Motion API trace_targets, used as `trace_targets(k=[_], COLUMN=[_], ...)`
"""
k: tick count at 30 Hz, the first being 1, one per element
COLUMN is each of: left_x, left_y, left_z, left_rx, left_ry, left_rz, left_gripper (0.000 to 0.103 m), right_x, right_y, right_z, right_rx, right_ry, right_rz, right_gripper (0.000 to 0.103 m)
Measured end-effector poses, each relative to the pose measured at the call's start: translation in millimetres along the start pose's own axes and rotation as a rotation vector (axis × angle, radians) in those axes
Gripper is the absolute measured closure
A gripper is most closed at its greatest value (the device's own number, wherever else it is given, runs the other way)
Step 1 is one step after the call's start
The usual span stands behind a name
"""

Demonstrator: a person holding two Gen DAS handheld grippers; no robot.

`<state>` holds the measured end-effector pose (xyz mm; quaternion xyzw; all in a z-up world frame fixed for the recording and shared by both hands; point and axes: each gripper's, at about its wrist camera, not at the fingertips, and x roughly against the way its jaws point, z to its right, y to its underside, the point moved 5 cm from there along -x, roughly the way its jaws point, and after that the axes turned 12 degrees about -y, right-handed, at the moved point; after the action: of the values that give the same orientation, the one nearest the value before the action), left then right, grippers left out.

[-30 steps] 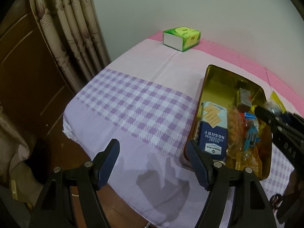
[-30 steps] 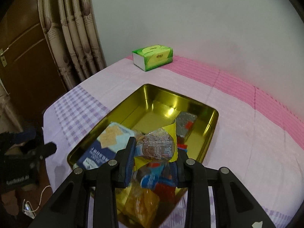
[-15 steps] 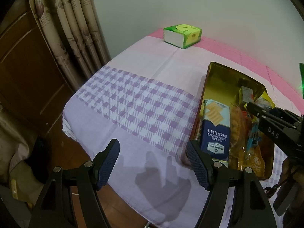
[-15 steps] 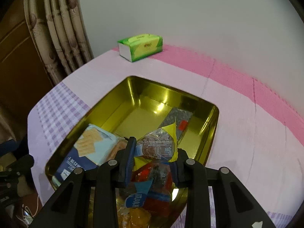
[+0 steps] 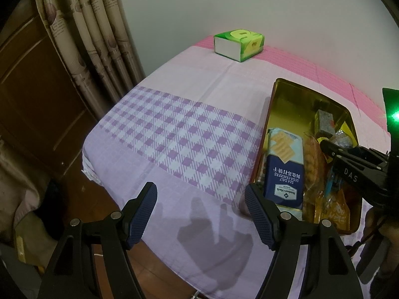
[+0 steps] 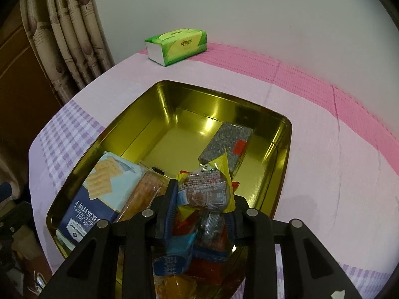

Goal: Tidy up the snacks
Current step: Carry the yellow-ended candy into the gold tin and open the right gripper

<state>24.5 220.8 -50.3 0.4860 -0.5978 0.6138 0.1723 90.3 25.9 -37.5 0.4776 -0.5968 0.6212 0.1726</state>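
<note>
A gold tin (image 6: 279, 147) (image 5: 276, 92) stands on the bed. It holds a blue cracker box (image 6: 99, 191) (image 5: 284, 167), a grey wrapped block (image 6: 227, 139) (image 5: 324, 122) and several small snack packets (image 6: 194, 249). My right gripper (image 6: 202, 196) is shut on a clear and yellow wrapped snack (image 6: 207, 186) and holds it over the tin's near half. My left gripper (image 5: 200, 211) is open and empty over the purple cloth, left of the tin.
A green tissue box (image 5: 238, 44) (image 6: 177, 46) sits at the far edge by the white wall. Curtains (image 5: 94, 37) and a wooden door (image 5: 30, 87) stand to the left. The checked bedcover (image 5: 174, 134) drops off at the near left edge.
My right gripper has carried the wrapped snack forward and lower over the tin. My left gripper has barely moved.
</note>
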Motion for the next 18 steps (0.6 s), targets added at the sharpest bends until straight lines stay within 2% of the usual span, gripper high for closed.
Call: trace_targets(k=[4, 8, 13, 18], left_x=[0, -2, -3, -3], left_y=[0, 2, 2, 2], left_z=[1, 2, 2, 2], left_rx=[-0.005, -0.011, -0.018, -0.026], left_ry=[-0.001, 0.002, 0.001, 0.000], left_rz=[-0.001, -0.003, 0.002, 0.005], left_gripper=[0.030, 0.030, 0.030, 0.030], right_x=[1, 7, 22, 46], right_y=[0, -2, -8, -14], right_z=[-1, 1, -1, -6], right_rx=[0.010, 0.002, 0.007, 0.013], right_ry=[0.011, 0.023, 0.027, 0.038], right_rz=[-0.001, 0.016, 0.048, 0.103], right_gripper=[0.068, 0.054, 0.047, 0.030])
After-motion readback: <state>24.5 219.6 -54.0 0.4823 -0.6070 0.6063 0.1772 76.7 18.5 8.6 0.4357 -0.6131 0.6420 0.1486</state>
